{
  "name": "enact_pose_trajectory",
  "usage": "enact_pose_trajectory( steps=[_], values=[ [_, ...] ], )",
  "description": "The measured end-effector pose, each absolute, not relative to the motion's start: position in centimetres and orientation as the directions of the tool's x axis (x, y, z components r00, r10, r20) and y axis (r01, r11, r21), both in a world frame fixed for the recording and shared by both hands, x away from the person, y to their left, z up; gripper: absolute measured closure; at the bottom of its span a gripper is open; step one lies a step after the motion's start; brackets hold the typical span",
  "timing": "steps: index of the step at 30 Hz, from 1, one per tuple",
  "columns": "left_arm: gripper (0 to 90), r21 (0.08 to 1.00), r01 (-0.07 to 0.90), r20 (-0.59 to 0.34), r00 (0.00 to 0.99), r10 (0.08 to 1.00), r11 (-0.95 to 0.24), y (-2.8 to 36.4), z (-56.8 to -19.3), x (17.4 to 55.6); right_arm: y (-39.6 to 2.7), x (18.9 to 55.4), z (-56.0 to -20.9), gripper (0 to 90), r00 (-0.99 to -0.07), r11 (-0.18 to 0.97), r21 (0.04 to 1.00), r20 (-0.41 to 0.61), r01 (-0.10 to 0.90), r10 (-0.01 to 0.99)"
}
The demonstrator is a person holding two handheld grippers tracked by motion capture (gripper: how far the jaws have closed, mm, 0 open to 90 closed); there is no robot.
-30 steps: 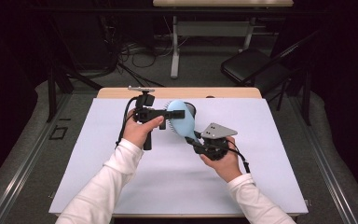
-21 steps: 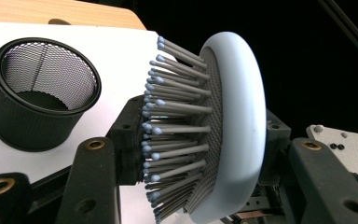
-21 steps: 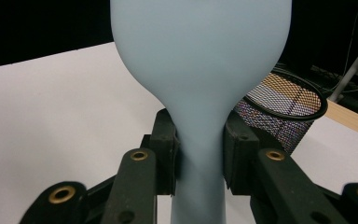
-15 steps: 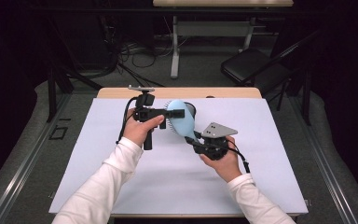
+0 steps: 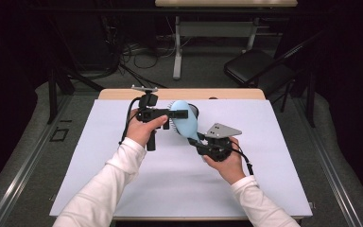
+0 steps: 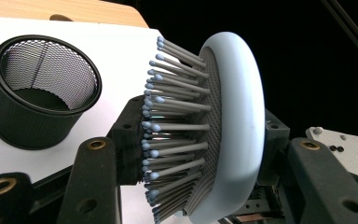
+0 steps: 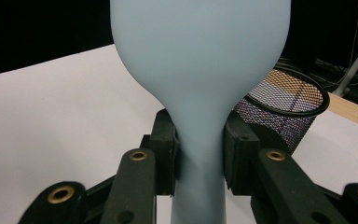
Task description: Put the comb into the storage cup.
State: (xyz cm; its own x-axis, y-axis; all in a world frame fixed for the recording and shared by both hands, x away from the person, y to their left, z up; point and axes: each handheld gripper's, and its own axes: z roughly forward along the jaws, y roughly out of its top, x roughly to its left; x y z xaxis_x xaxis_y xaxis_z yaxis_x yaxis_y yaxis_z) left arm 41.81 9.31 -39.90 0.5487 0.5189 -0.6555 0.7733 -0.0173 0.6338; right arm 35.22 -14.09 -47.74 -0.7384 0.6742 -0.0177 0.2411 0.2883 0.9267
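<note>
mesh cup (image 6: pixel 42 95) just beside held hairbrush (image 6: pixel 223 130)

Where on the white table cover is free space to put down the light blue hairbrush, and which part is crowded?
The white table cover is bare along its near edge and towards its right edge. The far middle is crowded: the black mesh cup stands there, and the left gripper and right gripper hold the light blue plastic hairbrush above it.

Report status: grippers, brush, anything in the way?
Left gripper shut on hairbrush head. Right gripper shut on its handle. Mesh cup behind, apart.
</note>
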Motion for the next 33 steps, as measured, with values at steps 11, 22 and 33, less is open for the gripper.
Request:
enact_pose_trajectory(
  steps=[11,22,33],
  values=[
    [49.5,0.625,0.780,-0.661,0.544,0.517,-0.023,9.1,-39.9,42.1,-14.0,35.3,-47.8,64.1,-0.736,0.281,0.926,-0.003,0.254,0.677],
    [49.5,0.628,0.778,-0.659,0.540,0.523,-0.012,9.4,-39.8,42.5,-14.0,35.6,-47.9,54.3,-0.737,0.281,0.920,0.012,0.273,0.676],
    [49.6,0.622,0.783,-0.662,0.519,0.541,0.010,10.0,-39.6,42.9,-14.0,35.7,-47.5,40.8,-0.731,0.262,0.920,0.037,0.290,0.681]
  ],
)
